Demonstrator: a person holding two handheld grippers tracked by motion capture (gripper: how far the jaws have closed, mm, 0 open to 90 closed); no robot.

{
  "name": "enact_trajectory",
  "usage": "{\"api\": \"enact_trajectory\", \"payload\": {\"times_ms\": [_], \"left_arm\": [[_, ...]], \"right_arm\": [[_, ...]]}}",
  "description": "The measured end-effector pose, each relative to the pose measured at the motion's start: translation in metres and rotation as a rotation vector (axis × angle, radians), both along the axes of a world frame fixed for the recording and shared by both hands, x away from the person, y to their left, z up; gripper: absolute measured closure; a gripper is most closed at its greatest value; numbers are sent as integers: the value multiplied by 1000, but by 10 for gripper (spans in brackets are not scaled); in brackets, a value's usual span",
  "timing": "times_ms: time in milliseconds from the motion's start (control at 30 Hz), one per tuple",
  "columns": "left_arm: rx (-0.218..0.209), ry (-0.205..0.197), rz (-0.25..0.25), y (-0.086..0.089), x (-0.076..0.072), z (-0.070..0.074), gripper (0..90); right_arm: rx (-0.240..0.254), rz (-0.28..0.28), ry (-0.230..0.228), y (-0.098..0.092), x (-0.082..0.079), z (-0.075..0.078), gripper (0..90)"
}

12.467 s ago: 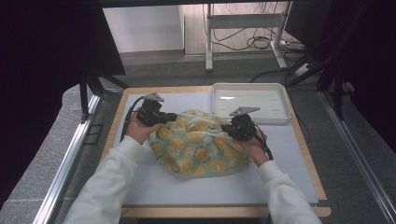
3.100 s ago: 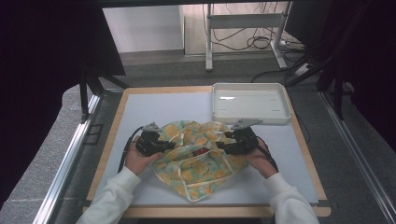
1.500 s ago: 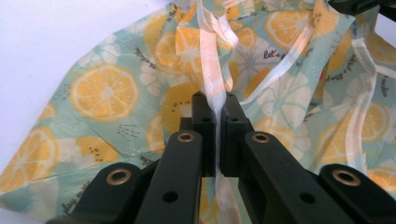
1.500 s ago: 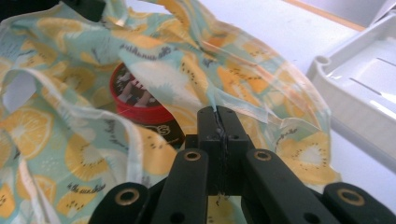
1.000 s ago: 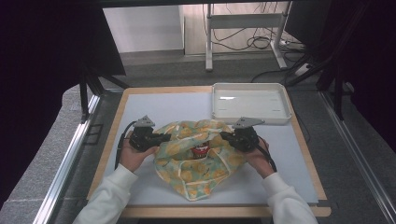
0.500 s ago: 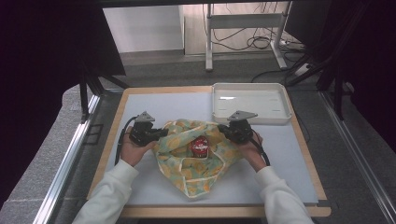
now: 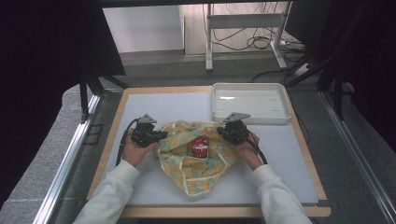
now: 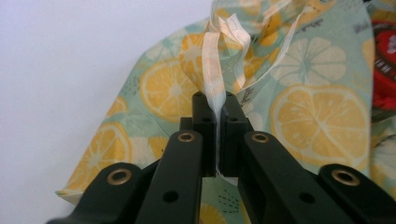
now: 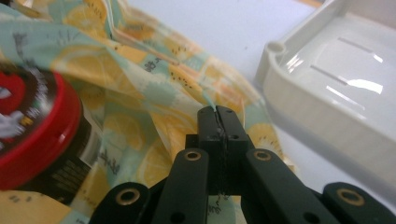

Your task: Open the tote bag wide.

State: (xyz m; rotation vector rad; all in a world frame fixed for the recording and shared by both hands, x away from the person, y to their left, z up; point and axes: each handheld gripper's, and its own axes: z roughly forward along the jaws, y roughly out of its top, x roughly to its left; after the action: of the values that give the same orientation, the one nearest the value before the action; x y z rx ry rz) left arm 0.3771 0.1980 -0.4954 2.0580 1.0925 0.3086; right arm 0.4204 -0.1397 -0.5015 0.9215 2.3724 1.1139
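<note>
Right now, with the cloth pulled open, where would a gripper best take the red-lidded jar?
Probably by the red lid's rim, coming straight down from above. The jar sits in the hollow of the lemon-print cloth, whose folds rise round its dark body, so the sides are crowded while the round lid faces up, clear.

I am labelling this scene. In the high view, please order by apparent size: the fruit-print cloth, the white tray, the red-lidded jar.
1. Fruit-print cloth, largest.
2. White tray; it looks close to the cloth in area and lies farther from the camera, so these two ranks are uncertain.
3. Red-lidded jar, clearly smallest.
</note>
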Motion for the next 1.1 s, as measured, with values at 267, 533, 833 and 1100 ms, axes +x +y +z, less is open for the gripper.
{"api": "enact_trajectory", "payload": {"times_ms": [267, 533, 833, 1100], "left_arm": [[33, 38, 8, -1, 3, -11, 883], [66, 70, 9, -3, 6, -24, 883], [91, 115, 3, -7, 6, -37, 883], [71, 115, 1, -7, 4, -35, 868]], "right_arm": [[-79, 18, 40, 5, 1, -15, 888], [-89, 20, 71, 4, 0, -23, 888], [-88, 26, 90, 3, 0, -25, 887], [-74, 25, 105, 2, -1, -25, 883]]}}
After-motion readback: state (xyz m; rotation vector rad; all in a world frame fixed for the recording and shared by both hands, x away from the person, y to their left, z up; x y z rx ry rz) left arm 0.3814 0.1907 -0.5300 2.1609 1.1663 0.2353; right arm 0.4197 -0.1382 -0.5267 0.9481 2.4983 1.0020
